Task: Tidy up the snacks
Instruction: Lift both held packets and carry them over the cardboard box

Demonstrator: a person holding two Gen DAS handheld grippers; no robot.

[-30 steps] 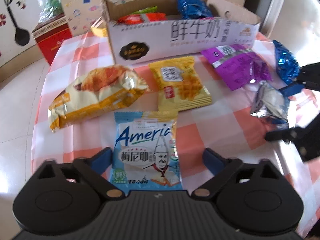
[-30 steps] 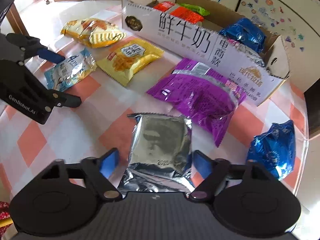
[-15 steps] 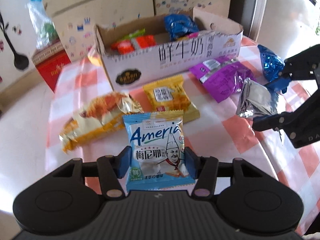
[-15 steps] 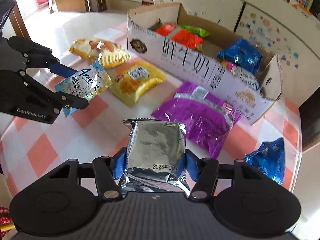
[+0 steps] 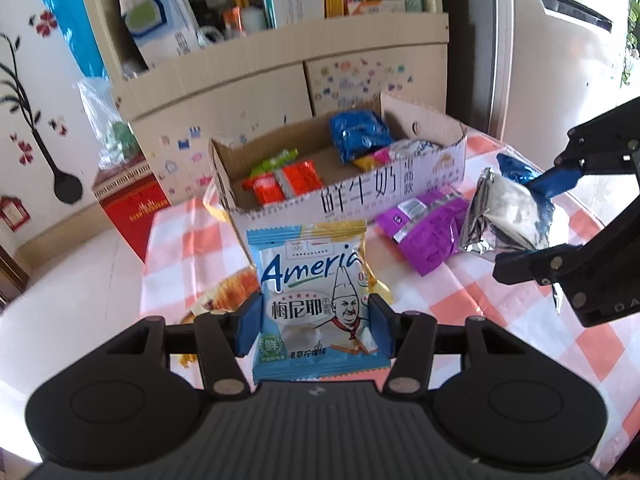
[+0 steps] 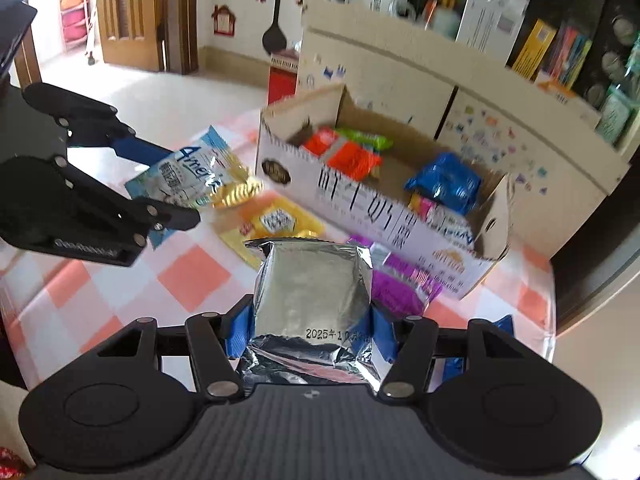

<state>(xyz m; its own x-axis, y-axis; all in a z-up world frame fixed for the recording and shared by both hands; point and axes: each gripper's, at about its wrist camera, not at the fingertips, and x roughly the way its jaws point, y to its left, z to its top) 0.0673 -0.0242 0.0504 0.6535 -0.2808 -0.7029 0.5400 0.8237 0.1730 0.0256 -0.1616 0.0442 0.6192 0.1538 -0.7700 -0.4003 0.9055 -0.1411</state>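
Note:
My left gripper (image 5: pixel 312 326) is shut on a light blue "Ameria" snack packet (image 5: pixel 312 292) and holds it above the checked table, in front of the open cardboard box (image 5: pixel 352 196). My right gripper (image 6: pixel 310 330) is shut on a silver foil packet (image 6: pixel 312 292), also lifted, near the box's front wall (image 6: pixel 384 216). The box holds red, green and blue packets. The right gripper and its silver packet (image 5: pixel 504 216) show at the right of the left wrist view; the left gripper with the blue packet (image 6: pixel 188 176) shows at the left of the right wrist view.
On the table lie a purple packet (image 5: pixel 424 232), a yellow packet (image 6: pixel 276 220), a croissant bag (image 5: pixel 228 292) and a blue bag (image 5: pixel 516 172). A cream cabinet (image 5: pixel 280 72) with shelves stands behind the table, a red box (image 5: pixel 132 208) on the floor at its left.
Both grippers closed on their packets and lifted them off the table, rising and moving toward the box.

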